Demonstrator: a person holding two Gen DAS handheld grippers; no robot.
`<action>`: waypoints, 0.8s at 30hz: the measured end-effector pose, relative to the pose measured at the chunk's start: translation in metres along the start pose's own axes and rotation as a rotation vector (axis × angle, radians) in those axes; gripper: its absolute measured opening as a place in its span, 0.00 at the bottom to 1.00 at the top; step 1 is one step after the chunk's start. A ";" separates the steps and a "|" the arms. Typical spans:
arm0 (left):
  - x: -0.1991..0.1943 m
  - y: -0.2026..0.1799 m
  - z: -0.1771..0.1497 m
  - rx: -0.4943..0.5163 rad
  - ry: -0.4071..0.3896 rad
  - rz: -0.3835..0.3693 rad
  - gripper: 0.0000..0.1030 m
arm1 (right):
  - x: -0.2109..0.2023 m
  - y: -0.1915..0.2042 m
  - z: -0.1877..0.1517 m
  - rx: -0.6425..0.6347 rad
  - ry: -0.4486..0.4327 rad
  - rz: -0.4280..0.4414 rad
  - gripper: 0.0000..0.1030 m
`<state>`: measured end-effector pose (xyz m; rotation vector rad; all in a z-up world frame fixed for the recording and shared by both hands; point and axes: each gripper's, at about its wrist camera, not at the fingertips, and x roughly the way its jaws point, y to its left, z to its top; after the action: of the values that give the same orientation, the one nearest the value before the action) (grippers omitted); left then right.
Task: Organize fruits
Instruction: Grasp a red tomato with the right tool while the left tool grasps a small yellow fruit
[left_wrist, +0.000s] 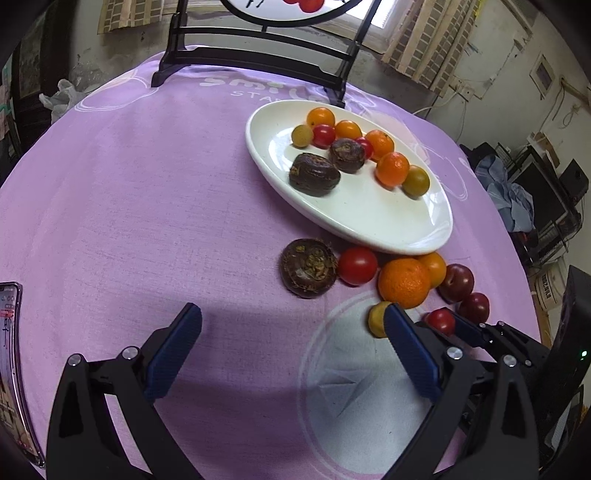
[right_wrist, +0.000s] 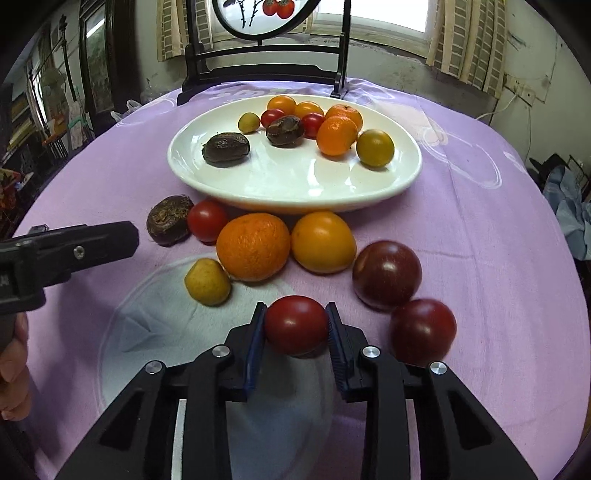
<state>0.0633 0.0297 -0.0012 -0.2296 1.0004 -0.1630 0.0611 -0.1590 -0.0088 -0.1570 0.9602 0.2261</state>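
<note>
My right gripper (right_wrist: 296, 325) is shut on a red tomato (right_wrist: 295, 325) low over the purple cloth; the same tomato (left_wrist: 441, 320) shows in the left wrist view. Around it lie a yellow fruit (right_wrist: 207, 282), a mandarin (right_wrist: 253, 245), an orange tomato (right_wrist: 323, 242), two dark plums (right_wrist: 386, 273), another red tomato (right_wrist: 207, 220) and a brown wrinkled fruit (right_wrist: 168, 219). Beyond them the white plate (right_wrist: 295, 188) holds several fruits. My left gripper (left_wrist: 291, 314) stands open over bare cloth, left of the loose fruits, with nothing between its fingers.
A black wooden stand (right_wrist: 266, 70) rises behind the plate at the table's far edge. A phone (left_wrist: 11, 350) lies at the cloth's left edge. A person's hand (right_wrist: 13, 365) holds the left gripper. Room clutter stands beyond the table's right side.
</note>
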 end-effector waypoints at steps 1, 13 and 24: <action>0.001 -0.003 -0.001 0.013 0.002 0.000 0.94 | -0.003 -0.004 -0.004 0.012 -0.001 0.006 0.32; 0.019 -0.046 -0.025 0.198 0.036 0.020 0.94 | -0.022 -0.029 -0.025 0.078 -0.025 0.077 0.32; 0.034 -0.070 -0.031 0.303 0.018 0.108 0.76 | -0.034 -0.037 -0.028 0.086 -0.038 0.077 0.32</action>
<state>0.0523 -0.0499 -0.0262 0.1025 0.9895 -0.2153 0.0298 -0.2055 0.0051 -0.0365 0.9377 0.2570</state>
